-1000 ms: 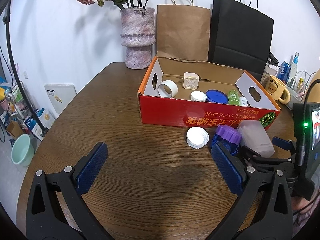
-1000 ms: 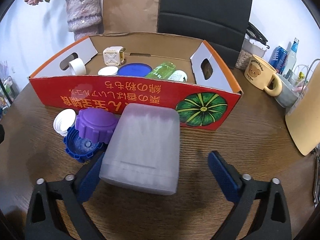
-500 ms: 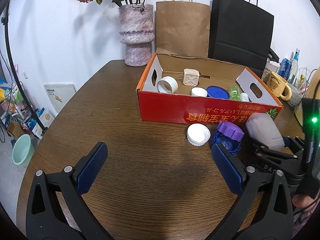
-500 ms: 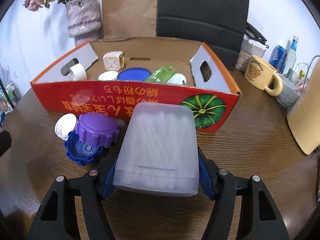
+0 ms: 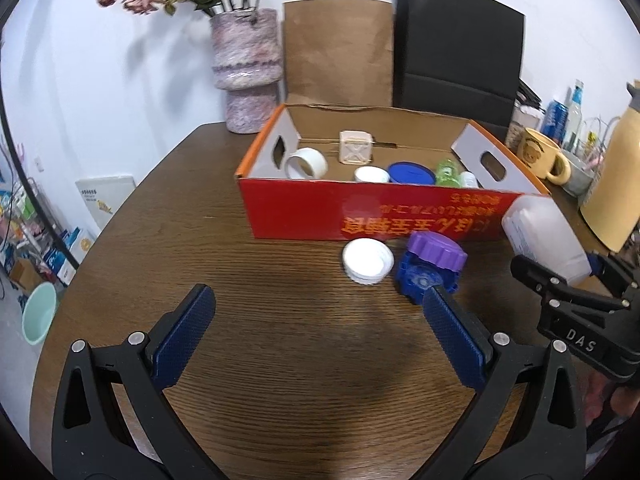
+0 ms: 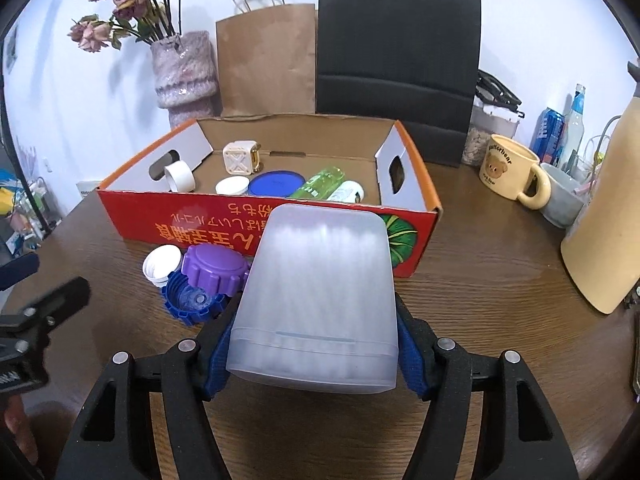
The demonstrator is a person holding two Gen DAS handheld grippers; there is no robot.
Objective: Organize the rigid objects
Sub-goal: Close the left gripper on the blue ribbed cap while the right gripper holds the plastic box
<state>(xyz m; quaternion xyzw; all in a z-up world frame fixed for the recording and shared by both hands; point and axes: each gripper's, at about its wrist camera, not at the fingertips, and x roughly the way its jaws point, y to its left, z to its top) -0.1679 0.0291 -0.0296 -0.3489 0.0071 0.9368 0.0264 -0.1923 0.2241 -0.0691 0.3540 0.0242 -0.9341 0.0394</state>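
Right tool (image 6: pixel 314 354) grips the frosted translucent plastic tub (image 6: pixel 320 300) at lower centre of frame; it should clear the red cardboard box (image 6: pixel 280 224) front wall before release; left tool (image 5: pixel 320 340) gapes wide, empty

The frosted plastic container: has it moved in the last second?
Yes. The frosted container, clamped in the right gripper, has lifted off the table; its top now overlaps the red box's front wall, where earlier it lay below it.
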